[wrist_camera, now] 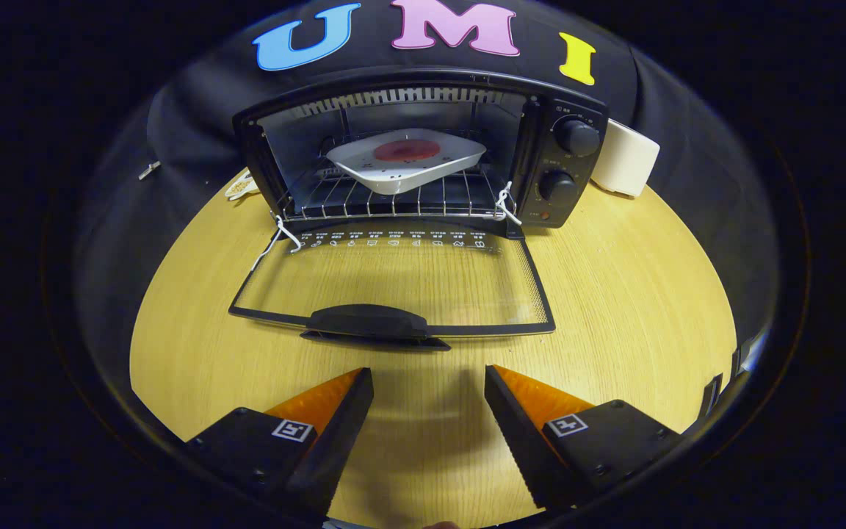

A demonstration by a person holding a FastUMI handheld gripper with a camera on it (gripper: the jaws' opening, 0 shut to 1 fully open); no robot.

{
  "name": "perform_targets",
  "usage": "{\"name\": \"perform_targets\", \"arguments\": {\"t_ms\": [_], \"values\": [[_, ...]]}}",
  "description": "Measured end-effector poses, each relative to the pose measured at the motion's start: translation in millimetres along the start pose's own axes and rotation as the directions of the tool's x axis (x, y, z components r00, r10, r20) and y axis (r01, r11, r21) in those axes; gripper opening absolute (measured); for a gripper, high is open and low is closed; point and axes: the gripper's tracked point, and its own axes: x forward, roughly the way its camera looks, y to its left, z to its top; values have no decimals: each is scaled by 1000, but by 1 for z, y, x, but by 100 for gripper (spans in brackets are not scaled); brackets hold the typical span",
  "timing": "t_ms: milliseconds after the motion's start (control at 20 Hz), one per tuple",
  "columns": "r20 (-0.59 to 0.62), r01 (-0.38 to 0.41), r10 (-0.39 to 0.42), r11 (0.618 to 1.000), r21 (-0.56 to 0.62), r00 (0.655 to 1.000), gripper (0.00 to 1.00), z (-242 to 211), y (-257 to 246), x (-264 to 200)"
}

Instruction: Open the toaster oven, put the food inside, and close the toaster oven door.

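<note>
A black toaster oven (423,147) stands at the back of the round wooden table (628,308). Its glass door (393,283) lies folded down flat toward me, with the dark handle (368,323) at its near edge. Inside, on the wire rack (393,200), a white square dish (406,158) holds a round red piece of food (407,150). My gripper (429,378) is open with nothing between its fingers. It hovers over the table a short way in front of the door handle.
Two black knobs (577,137) sit on the oven's right panel. White strings (287,235) hang at both door hinges. A cream-coloured box (625,158) stands to the right behind the oven. A small pale object (241,187) lies to the oven's left.
</note>
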Motion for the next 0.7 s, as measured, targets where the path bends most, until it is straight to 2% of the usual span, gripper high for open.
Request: {"name": "perform_targets", "arguments": {"t_ms": [300, 500, 700], "values": [[8, -1, 1, 1000, 19, 1000, 99, 7, 12, 22], [11, -9, 10, 1000, -23, 1000, 99, 4, 9, 23], [51, -34, 38, 997, -67, 998, 99, 20, 12, 4]]}}
